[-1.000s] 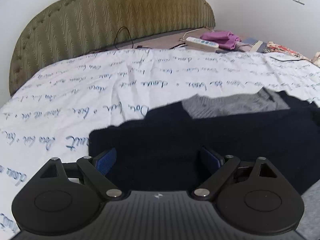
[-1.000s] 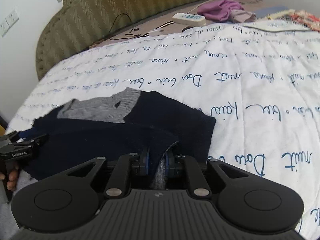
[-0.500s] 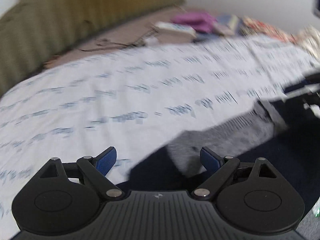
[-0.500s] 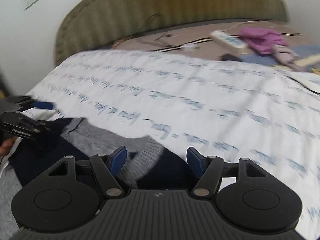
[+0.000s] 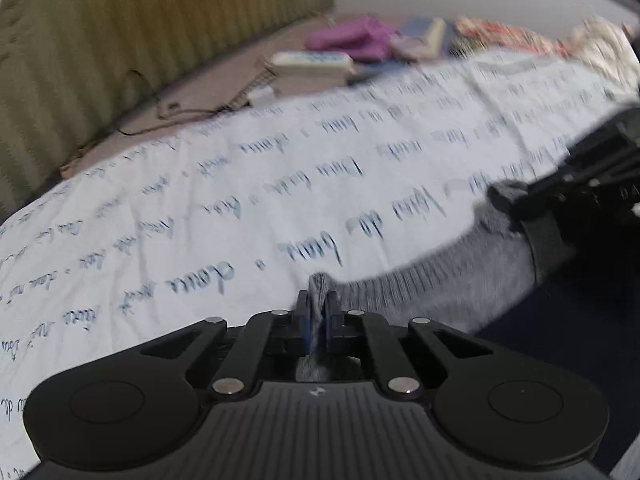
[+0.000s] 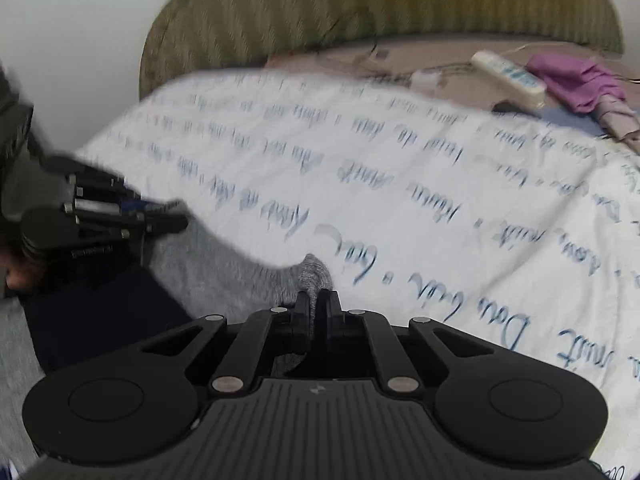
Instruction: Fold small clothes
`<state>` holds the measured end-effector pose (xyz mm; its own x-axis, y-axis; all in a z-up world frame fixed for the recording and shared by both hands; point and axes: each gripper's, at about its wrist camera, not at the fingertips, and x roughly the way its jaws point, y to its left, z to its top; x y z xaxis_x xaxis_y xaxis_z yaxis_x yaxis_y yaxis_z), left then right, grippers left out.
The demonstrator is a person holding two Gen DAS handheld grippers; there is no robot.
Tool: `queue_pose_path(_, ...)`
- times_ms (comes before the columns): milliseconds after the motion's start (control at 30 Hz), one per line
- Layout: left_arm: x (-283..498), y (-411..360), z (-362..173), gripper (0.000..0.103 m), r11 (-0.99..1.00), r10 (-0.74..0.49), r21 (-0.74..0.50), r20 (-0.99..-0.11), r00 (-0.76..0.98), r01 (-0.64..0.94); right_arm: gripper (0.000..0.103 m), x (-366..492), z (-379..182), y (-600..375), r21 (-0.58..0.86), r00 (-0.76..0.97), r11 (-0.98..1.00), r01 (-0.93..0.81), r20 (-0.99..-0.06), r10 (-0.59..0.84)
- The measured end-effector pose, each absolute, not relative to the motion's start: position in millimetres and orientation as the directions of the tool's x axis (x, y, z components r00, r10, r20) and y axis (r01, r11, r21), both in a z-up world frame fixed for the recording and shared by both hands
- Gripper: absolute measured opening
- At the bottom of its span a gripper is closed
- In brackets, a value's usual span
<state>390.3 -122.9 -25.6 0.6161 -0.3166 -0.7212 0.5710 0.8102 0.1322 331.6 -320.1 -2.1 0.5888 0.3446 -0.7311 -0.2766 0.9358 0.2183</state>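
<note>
On the far left your olive padded headboard (image 5: 132, 40) rises behind the bed, and the white sheet (image 5: 200, 216) with blue handwriting print spreads across the bed from there to the right. At the near left of the garment, your left gripper (image 5: 319, 314) has just clamped its jaws together, and they now pinch a bunched corner of the grey ribbed band (image 5: 424, 284) of the small dark navy sweater (image 5: 568, 340); a little tuft of grey knit sticks up between the blue pads. From that pinch the grey band runs right and slightly away along the far edge of the sweater, lying on the sheet, with the navy body nearer to you and to the right. At the other end of the band your right gripper (image 6: 318, 312) has likewise just drawn its jaws together, and a nub of the same grey knit pokes up from between them, so it is clenched on the band's right corner. Each wrist view shows the opposite gripper at the band's other end, blurred. The sweater sits at the near edge of the bed, close to you, with open sheet beyond it. Farther back and to the right, on the bare brown mattress (image 6: 400, 60) strip next to the headboard, lie a white power strip (image 6: 510, 76) and, just right of it, a crumpled purple cloth (image 6: 576, 80).
</note>
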Motion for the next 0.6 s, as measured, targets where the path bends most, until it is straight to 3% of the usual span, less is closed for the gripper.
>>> queue_pose_path(67,397.6,-121.0,-29.9,0.006,0.828,-0.308,0.11,-0.729,0.611,0.549,0.01,329.8,-1.6,-330.1,0.265,0.622,0.937,-0.23,-0.7,0.351)
queue_pose_path(167,391.0,-128.4,-51.2,0.005,0.813,-0.262,0.204,-0.708,0.655,0.546,0.009,332.9,-27.2,-329.9,0.227,0.592,0.954,-0.195,-0.748,0.299)
queue_pose_path(267,381.8,-131.5,-46.8,0.01,0.824,-0.243,0.239,-0.672,0.7,0.515,0.029,327.0,-29.3,-333.9,0.27,0.632,0.953,-0.139,-0.716,0.296)
queue_pose_path(300,376.2,-131.2,-41.0,0.013,0.821,-0.24,0.261,-0.649,0.722,0.508,0.048,324.8,-24.5,-336.4,0.282,0.635,0.953,-0.111,-0.718,0.286)
queue_pose_path(333,368.1,-128.4,-31.9,0.014,0.825,-0.231,0.282,-0.622,0.749,0.489,0.061,319.6,-17.5,-339.0,0.287,0.644,0.955,-0.077,-0.717,0.267)
queue_pose_path(433,326.7,-95.7,5.1,0.049,0.876,-0.213,0.279,-0.51,0.833,0.394,0.061,275.1,18.8,-348.6,0.307,0.729,0.951,-0.028,-0.645,0.23)
queue_pose_path(500,283.5,-56.5,28.8,0.086,0.918,-0.235,0.205,-0.408,0.882,0.34,0.065,223.9,41.3,-354.8,0.356,0.761,0.933,-0.049,-0.592,0.266)
queue_pose_path(567,235.7,-16.1,42.0,0.088,0.945,-0.261,0.1,-0.347,0.901,0.312,0.071,164.9,52.1,-354.9,0.399,0.772,0.914,-0.071,-0.559,0.303)
queue_pose_path(600,213.5,1.8,43.9,0.088,0.951,-0.27,0.046,-0.36,0.893,0.307,0.072,136.5,54.6,-351.8,0.407,0.769,0.91,-0.079,-0.556,0.316)
